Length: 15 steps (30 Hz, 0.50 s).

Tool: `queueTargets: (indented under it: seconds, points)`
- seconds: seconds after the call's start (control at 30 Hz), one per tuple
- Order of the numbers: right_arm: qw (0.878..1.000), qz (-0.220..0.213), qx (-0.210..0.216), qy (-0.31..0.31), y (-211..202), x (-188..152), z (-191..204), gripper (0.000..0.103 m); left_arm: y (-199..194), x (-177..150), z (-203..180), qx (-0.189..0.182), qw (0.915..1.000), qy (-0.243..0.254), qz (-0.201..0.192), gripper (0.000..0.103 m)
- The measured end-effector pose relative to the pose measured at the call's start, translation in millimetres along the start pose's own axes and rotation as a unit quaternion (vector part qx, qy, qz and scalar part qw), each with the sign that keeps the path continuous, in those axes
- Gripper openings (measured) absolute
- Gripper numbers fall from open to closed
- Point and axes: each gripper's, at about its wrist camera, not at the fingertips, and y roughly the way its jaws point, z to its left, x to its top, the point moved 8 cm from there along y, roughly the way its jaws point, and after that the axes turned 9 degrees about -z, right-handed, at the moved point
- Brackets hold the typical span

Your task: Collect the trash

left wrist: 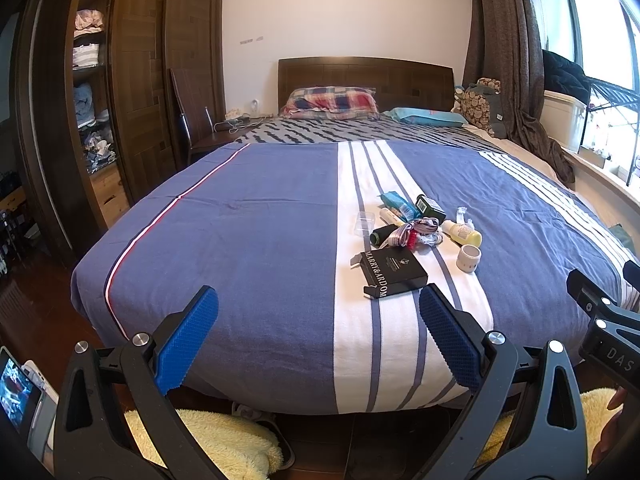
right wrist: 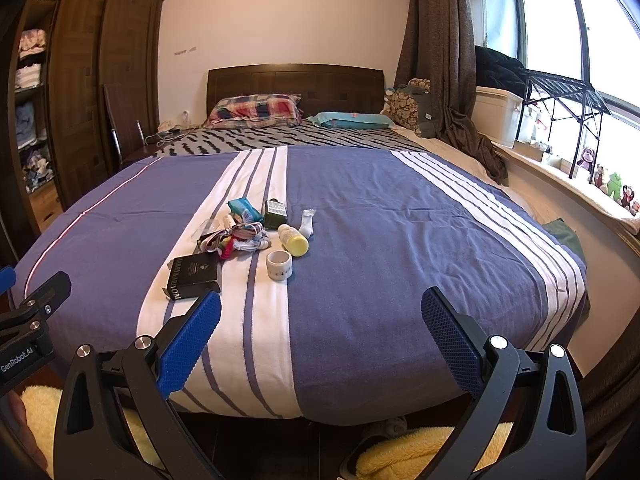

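holding both tools spread and empty at the bed's [left wrist: 256, 216] foot: left tool [left wrist: 318, 334], right tool [right wrist: 320, 338]; trash [left wrist: 416, 232] sits piled on its white stripe, black box [left wrist: 394, 274] nearest.

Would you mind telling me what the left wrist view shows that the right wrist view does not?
Only the left wrist view shows a small lit screen at its lower left edge, and the open left gripper up close.

Only the right wrist view shows the toy figures on the windowsill and the open right gripper up close.

Both show the blue striped bed with the same pile: a black box, a yellow-capped bottle, a white tape roll and a dark green box.
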Motion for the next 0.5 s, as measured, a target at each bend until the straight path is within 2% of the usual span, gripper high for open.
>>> queueTargets:
  seconds: [0.5]
  points:
    - [1.0,0.017,-0.004,0.001,15,-6,-1,0.1,16,-7,6,0.005,0.9998,-0.003,0.019,0.095]
